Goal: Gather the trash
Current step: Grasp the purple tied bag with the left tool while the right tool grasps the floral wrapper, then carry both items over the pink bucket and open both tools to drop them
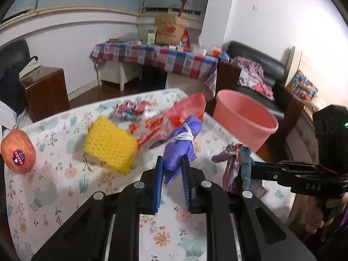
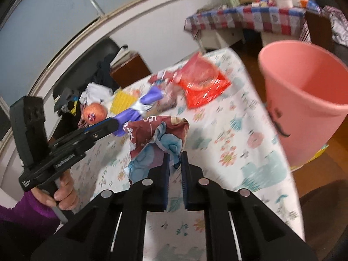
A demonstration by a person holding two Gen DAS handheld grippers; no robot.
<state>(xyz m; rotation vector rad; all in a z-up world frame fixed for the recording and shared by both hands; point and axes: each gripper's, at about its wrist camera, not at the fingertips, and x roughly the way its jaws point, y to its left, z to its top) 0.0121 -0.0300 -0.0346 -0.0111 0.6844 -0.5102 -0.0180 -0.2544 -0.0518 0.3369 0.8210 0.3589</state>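
Two grippers, two pieces of trash held above the counter

Both grippers carry trash over the floral counter (image 1: pixel 54 187). The left gripper (image 1: pixel 173 165) has its fingers clenched on a purple cloth bundle (image 1: pixel 180 143) tied with white. The right gripper (image 2: pixel 174 163) pinches a crumpled maroon-and-blue wrapper (image 2: pixel 156 139). A pink bucket (image 2: pixel 304 100) stands just beside the counter's edge.
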